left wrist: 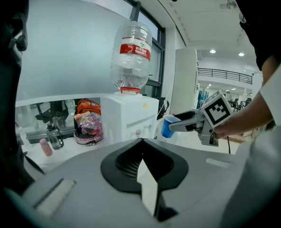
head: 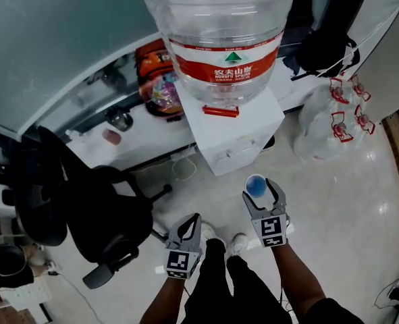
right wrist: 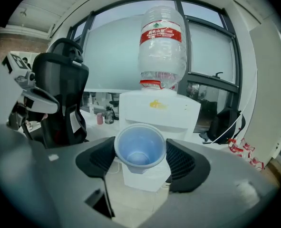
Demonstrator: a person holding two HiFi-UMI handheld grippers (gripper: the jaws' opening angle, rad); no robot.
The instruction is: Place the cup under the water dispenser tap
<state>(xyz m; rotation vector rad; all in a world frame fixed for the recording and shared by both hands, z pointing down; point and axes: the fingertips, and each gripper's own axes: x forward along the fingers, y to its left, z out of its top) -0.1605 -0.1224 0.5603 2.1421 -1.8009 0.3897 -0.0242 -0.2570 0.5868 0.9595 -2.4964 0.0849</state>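
Now the right gripper hugs the blue cup with wide jaws, mouth up to catch water, facing the water dispenser; the left gripper is closed, empty.

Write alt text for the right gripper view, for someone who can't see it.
The right gripper holds an empty blue cup, its mouth toward the camera, in front of a white dispenser topped with a large bottle. A black chair stands at left.
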